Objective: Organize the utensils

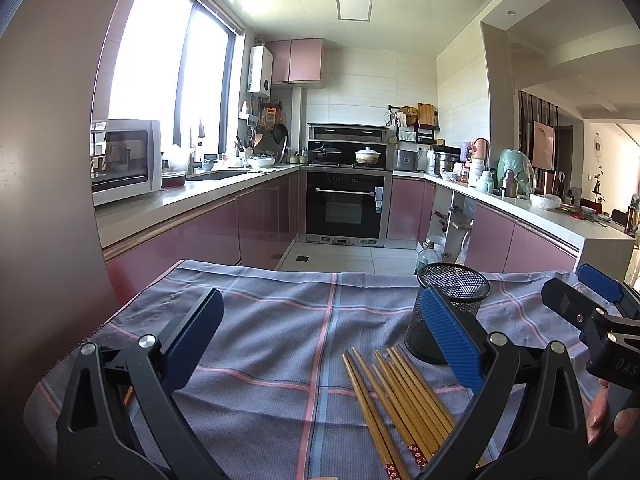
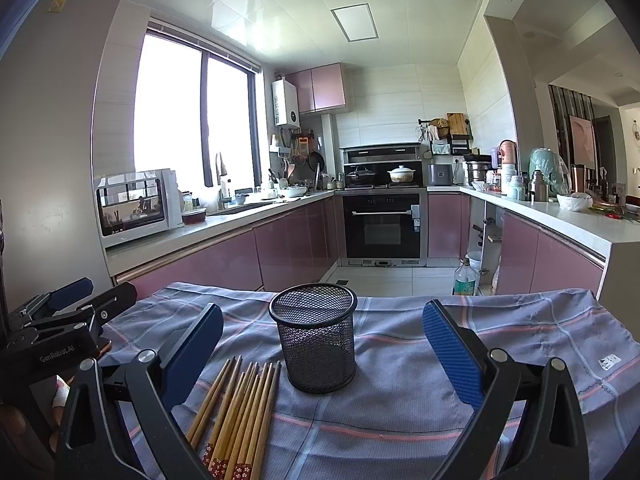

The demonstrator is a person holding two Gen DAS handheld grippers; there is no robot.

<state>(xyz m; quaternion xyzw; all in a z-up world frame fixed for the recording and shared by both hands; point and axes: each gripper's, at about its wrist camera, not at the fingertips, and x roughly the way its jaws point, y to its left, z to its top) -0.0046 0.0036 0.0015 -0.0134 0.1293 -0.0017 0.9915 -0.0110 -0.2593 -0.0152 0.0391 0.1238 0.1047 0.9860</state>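
**Two grippers hovering wide over chopsticks and mesh cup**

Both tools are hanging above the checked cloth with their blue-padded fingers spread far apart and nothing between them. In the left wrist view, the left gripper is facing bare cloth, while the bundle of wooden chopsticks is lying toward its right finger, their plain tips pointing away and their patterned ends running under the frame's lower edge. The black mesh cup is standing upright just beyond those tips, partly hidden behind the right finger pad.

In the right wrist view, the right gripper is framing the mesh cup almost centrally, well clear of both pads. The chopsticks are lying fanned just beside the cup's base, close to the left finger.

The cloth's far edge is dropping off toward the tiled kitchen floor. Open cloth is stretching to the right of the cup. Each gripper is showing at the other view's side edge.
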